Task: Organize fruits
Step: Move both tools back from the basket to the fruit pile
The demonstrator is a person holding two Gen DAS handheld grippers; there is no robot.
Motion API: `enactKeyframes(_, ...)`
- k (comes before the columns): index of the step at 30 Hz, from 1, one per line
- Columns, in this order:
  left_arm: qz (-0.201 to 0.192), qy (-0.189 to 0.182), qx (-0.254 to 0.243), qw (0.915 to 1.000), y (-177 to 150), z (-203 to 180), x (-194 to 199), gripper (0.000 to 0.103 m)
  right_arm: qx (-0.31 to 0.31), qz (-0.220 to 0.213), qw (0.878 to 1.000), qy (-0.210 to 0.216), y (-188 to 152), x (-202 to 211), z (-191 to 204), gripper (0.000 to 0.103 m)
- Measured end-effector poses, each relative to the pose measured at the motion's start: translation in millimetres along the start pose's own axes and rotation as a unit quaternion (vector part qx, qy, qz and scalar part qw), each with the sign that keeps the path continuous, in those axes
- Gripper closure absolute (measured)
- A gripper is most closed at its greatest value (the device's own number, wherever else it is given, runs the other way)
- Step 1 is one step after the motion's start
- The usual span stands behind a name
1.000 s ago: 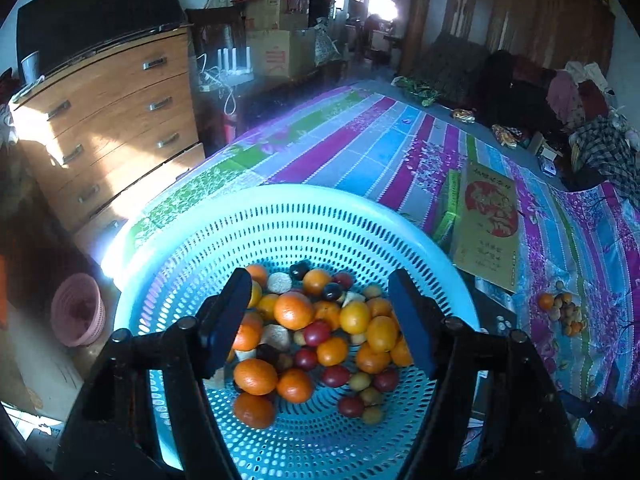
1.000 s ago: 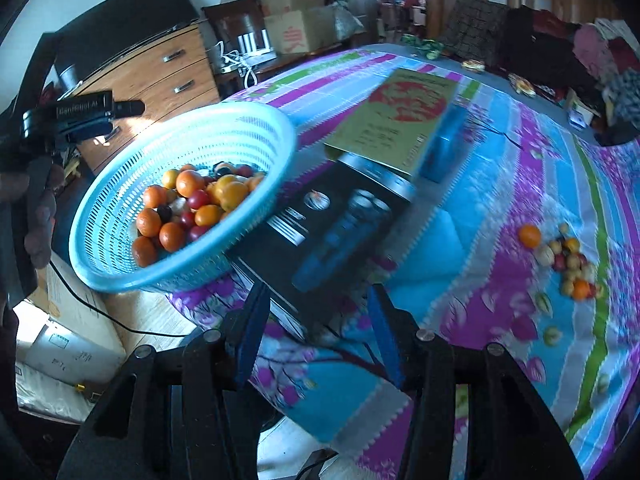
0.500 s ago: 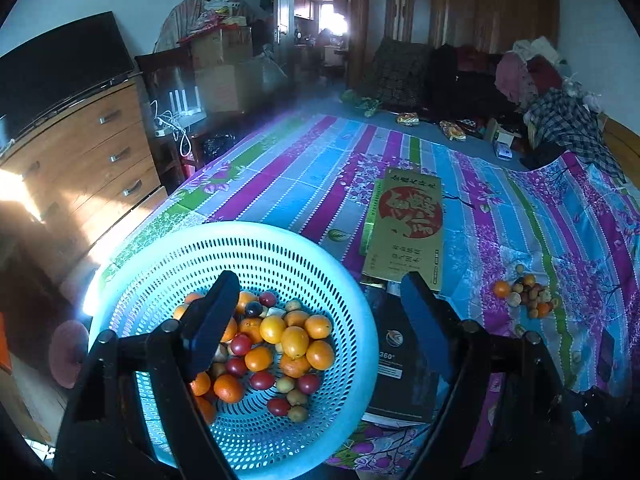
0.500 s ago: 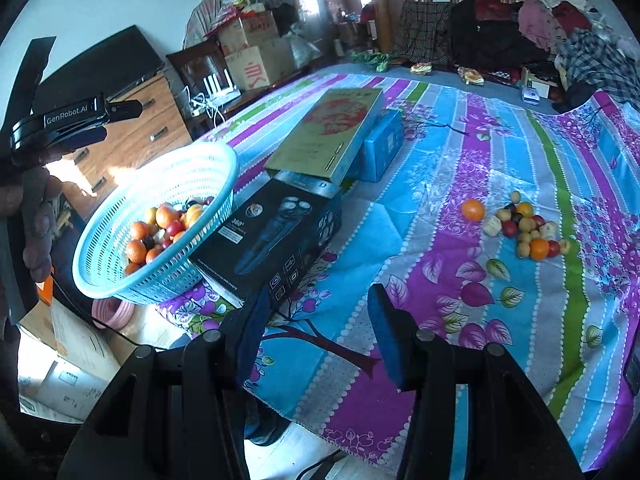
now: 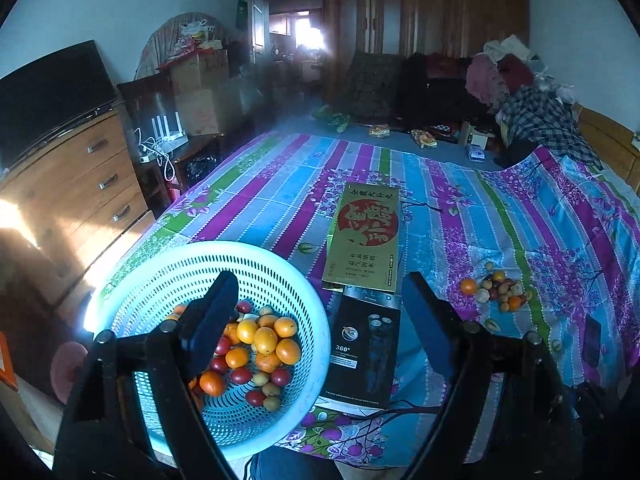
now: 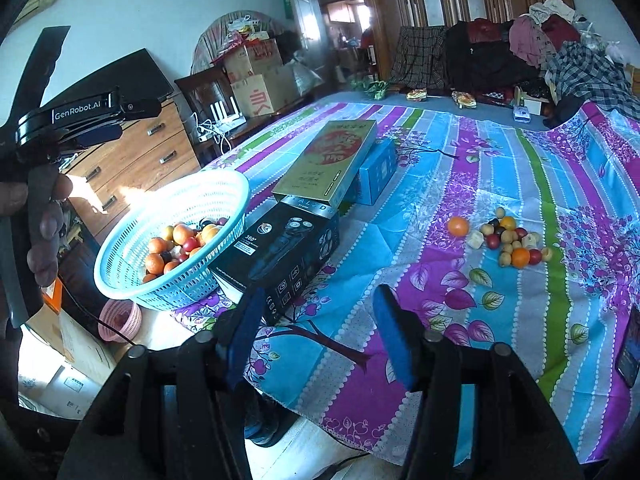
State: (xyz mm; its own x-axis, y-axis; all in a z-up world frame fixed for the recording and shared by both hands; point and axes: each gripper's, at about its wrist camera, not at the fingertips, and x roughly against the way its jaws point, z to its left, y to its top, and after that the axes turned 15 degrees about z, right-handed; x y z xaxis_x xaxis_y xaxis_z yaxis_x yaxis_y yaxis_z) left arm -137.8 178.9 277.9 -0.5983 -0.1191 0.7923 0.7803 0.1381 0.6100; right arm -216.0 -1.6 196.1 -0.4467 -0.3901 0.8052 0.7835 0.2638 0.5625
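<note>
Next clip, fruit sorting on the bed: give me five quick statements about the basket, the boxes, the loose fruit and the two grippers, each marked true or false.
1. The light blue basket holds fruit. True.
2. The loose fruit pile lies on the bedspread, apart from the basket. True.
3. The gold box lies under the black shaver box. False: it rests partly on top of it.
4. The right gripper holds an orange. False: open, nothing between its fingers.
5. The left gripper is clamped on the basket rim. False: open, holding nothing.

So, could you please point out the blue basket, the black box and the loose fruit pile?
blue basket (image 6: 120,280): right wrist view, near rim.
black box (image 6: 280,256): right wrist view, top face.
loose fruit pile (image 6: 508,240): right wrist view, pile's middle.
</note>
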Motion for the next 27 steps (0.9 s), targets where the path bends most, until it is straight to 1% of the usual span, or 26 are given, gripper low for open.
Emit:
enactKeyframes(5,0.004,-0.002,-0.008,1.0,-4.0,-5.8,-1.4,0.018,-0.006,-0.002,1.0,-0.002,-5.3,3.0,-3.4,0.032)
enactKeyframes(7,0.012,-0.004,-0.009,0.9999,-5.6,-7.3,-7.7,0.018,-0.008,0.001,1.0,-0.002,-7.0,1.0,-4.7,0.025)
enactKeyframes(8,0.016,-0.005,-0.009,0.9998,-6.9,-8.3,-10.0,0.018,-0.01,0.002,1.0,-0.004,-7.8,-0.6,-5.2,0.024)
enactKeyframes(15,0.038,-0.013,-0.025,0.9989,-5.5,-25.8,-31.7,0.018,-0.023,0.021,0.999,-0.007,-8.3,-17.5,-17.3,0.023)
enactKeyframes(22,0.057,-0.031,-0.046,0.9968,-3.2,-50.4,-51.4,0.018,-0.047,0.038,0.998,-0.014,-10.0,-31.6,-38.0,0.023)
enactKeyframes(27,0.072,-0.048,-0.075,0.9934,-3.6,-77.4,-63.4,0.018,-0.061,0.047,0.997,-0.017,-12.2,-39.4,-53.4,0.023)
